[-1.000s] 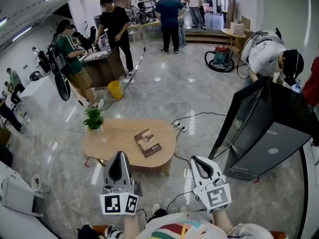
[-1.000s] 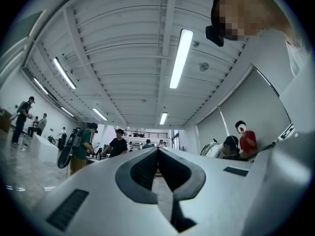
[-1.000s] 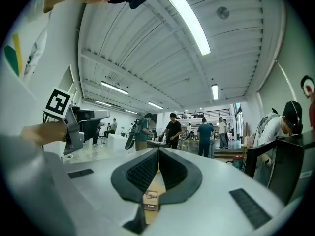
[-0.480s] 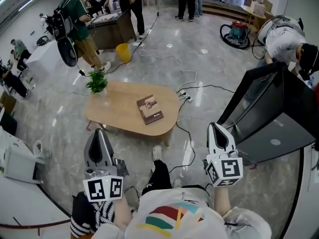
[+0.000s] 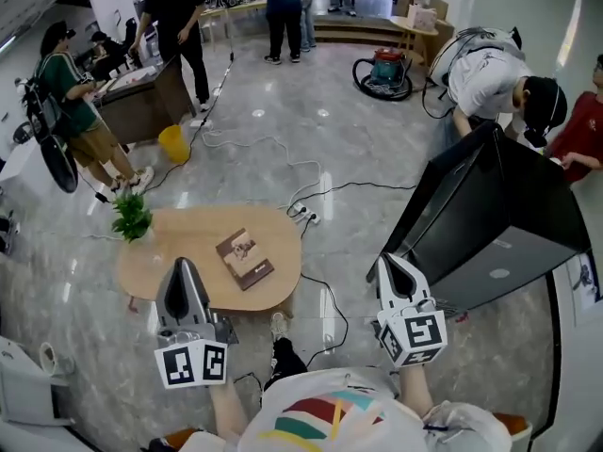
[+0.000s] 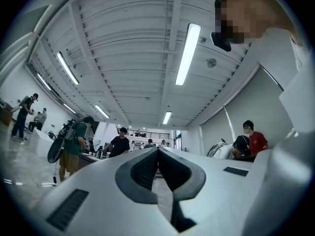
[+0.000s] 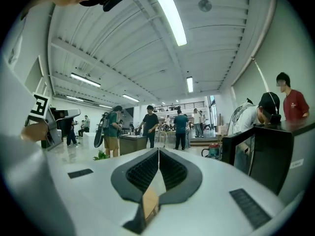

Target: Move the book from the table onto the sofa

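Just lining up for me: left gripper (image 5: 181,267) and right gripper (image 5: 390,265) both have fingers pressed together on nothing, so next I'd spread one and reach the book (image 5: 245,259) on the tabletop (image 5: 188,238).

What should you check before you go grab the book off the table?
1. Book lying flat on the table: ok.
2. Left gripper and right gripper empty: ok.
3. Jaws open enough to grab: not ok, both are shut.
4. Floor beside the table clear: not ok, a power strip lies there.
5. Spot on the sofa free: cannot tell, no sofa is in view.
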`<state>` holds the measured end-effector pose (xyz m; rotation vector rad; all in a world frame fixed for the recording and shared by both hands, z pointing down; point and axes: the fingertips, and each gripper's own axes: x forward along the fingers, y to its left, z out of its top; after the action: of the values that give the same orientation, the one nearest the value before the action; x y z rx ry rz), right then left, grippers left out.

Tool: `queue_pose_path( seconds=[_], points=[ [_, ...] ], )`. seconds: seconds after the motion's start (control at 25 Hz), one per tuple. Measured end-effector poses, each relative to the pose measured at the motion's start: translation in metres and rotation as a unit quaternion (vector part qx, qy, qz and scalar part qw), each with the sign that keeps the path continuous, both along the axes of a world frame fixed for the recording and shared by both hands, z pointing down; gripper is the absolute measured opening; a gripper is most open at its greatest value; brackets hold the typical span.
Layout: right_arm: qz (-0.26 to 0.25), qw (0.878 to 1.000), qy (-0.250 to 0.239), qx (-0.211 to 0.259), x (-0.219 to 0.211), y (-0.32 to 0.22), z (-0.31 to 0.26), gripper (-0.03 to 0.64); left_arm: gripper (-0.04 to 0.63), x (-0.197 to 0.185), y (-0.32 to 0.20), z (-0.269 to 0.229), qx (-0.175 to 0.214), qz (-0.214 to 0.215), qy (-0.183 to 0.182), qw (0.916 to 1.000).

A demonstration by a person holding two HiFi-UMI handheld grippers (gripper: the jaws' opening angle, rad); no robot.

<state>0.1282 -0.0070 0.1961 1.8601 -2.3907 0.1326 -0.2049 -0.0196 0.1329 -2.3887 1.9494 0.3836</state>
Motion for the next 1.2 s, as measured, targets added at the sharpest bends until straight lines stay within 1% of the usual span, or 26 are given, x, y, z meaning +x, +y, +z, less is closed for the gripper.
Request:
queue_pose_path(
  seconds=[0.08, 0.2, 0.28, 0.36, 0.44, 0.56, 0.72, 0.88, 0.96, 1.04, 1.12, 1.2],
  points=[
    [0.002, 1.000, 0.013, 0.005, -0.008, -0.028, -0.005, 0.017, 0.008, -0.006, -0.029, 0.006, 0.004, 0.011, 0.009, 0.9999],
    [-0.010, 1.000, 0.026, 0.014, -0.037, -0.079, -0.010, 0.017, 0.008, -0.025, -0.076, 0.029, -0.019, 0.019, 0.031, 0.9991],
    [-0.027, 0.999, 0.030, 0.022, -0.063, -0.114, -0.017, 0.017, 0.007, -0.042, -0.109, 0.038, -0.031, 0.024, 0.030, 0.9988],
    [-0.045, 0.997, 0.044, 0.033, -0.087, -0.149, -0.025, 0.017, 0.008, -0.061, -0.141, 0.040, -0.029, 0.020, 0.020, 0.9992],
    [-0.052, 0.996, 0.056, 0.041, -0.105, -0.187, -0.030, 0.017, 0.008, -0.079, -0.174, 0.040, -0.023, 0.015, 0.019, 0.9994],
    [-0.056, 0.996, 0.054, 0.033, -0.131, -0.231, -0.026, 0.017, 0.008, -0.104, -0.210, 0.047, -0.032, 0.010, 0.020, 0.9992],
    [-0.062, 0.997, 0.053, 0.008, -0.153, -0.267, -0.004, 0.017, 0.008, -0.120, -0.241, 0.067, -0.053, 0.011, 0.017, 0.9984],
    [-0.077, 0.996, 0.032, -0.010, -0.173, -0.283, 0.019, 0.017, 0.008, -0.134, -0.261, 0.078, -0.066, 0.001, 0.001, 0.9978],
    [-0.088, 0.995, 0.035, -0.027, -0.173, -0.289, 0.030, 0.017, 0.007, -0.131, -0.266, 0.076, -0.069, -0.004, -0.007, 0.9976],
    [-0.092, 0.994, 0.038, -0.047, -0.168, -0.302, 0.041, 0.017, 0.008, -0.129, -0.274, 0.067, -0.064, -0.010, -0.025, 0.9976],
    [-0.097, 0.993, 0.030, -0.063, -0.163, -0.314, 0.050, 0.017, 0.008, -0.131, -0.281, 0.058, -0.063, -0.026, -0.042, 0.9968],
    [-0.107, 0.992, 0.021, -0.065, -0.159, -0.323, 0.052, 0.017, 0.008, -0.132, -0.287, 0.051, -0.066, -0.041, -0.055, 0.9954]
  ],
)
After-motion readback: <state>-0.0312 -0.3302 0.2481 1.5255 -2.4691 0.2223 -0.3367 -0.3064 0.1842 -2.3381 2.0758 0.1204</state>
